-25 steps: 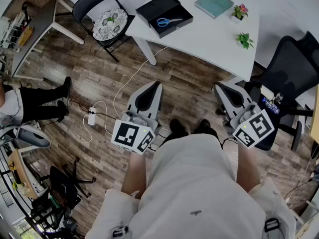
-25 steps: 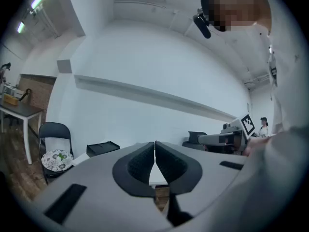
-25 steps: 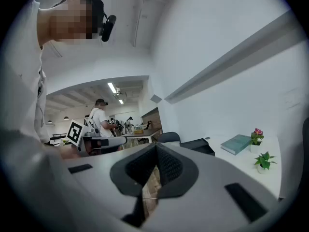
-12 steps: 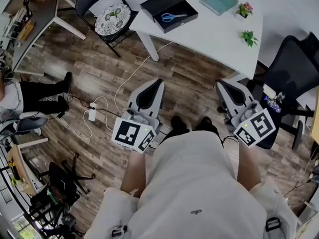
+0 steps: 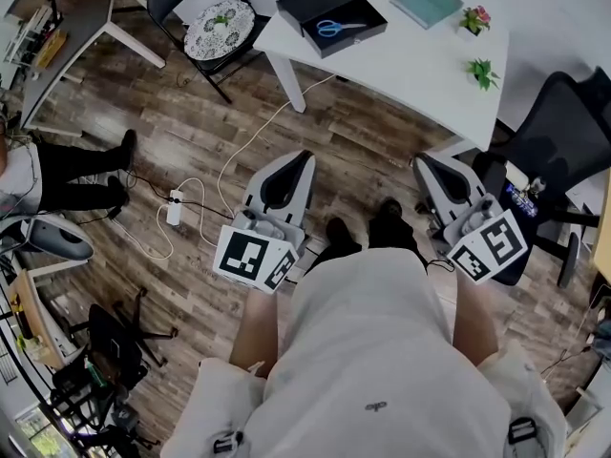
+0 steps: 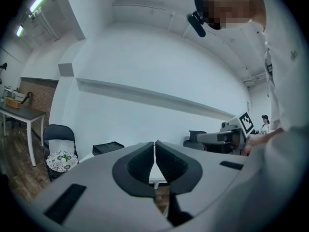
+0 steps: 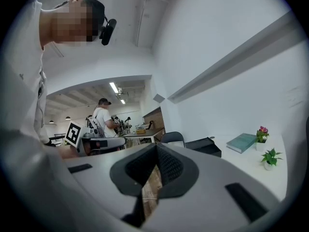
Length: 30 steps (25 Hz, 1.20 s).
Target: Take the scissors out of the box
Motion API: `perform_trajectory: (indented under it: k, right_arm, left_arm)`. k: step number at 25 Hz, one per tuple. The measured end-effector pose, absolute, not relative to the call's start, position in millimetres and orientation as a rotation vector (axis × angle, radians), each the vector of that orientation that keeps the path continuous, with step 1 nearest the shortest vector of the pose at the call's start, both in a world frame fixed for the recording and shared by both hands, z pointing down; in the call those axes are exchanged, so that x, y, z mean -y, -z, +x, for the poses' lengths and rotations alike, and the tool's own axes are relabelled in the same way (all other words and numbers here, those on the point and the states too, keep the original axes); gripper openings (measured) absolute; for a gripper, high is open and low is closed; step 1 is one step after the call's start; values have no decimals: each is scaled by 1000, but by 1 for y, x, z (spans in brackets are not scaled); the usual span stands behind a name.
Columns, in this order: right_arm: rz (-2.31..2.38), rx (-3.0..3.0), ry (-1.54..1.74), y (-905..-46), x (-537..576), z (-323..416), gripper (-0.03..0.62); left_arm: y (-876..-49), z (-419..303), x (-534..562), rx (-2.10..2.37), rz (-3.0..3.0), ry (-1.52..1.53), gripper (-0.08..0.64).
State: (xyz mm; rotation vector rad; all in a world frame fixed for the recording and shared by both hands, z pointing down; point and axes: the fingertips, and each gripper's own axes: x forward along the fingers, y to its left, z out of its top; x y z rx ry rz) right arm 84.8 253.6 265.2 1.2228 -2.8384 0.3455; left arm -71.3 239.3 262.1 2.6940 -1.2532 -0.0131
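Note:
A black open box stands on the white table at the far side of the head view, with blue-handled scissors lying inside it. My left gripper and right gripper hang level over the wood floor, well short of the table, each shut with nothing between its fingers. The left gripper view has its jaws meeting, with the box small beyond them. The right gripper view shows its jaws together and the box to their right. Neither gripper view shows the scissors.
On the table lie a teal book and two small potted plants. A folding chair with a patterned cushion stands left of the table, a black office chair right. A power strip and cables cross the floor. A seated person's legs are at left.
The table, box and chair have slid slightly up and right in the head view. The wearer's right foot has stepped forward. Both grippers stay shut and hold their place in the frame.

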Motion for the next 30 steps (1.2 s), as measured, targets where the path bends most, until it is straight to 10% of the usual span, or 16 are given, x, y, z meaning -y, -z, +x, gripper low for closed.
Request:
perform_trajectory:
  k: [30]
  right_arm:
    - [1071,2864,-447,-288,-107,104,140]
  left_arm:
    - [-285,-48,-117,1364,2567,-107,101]
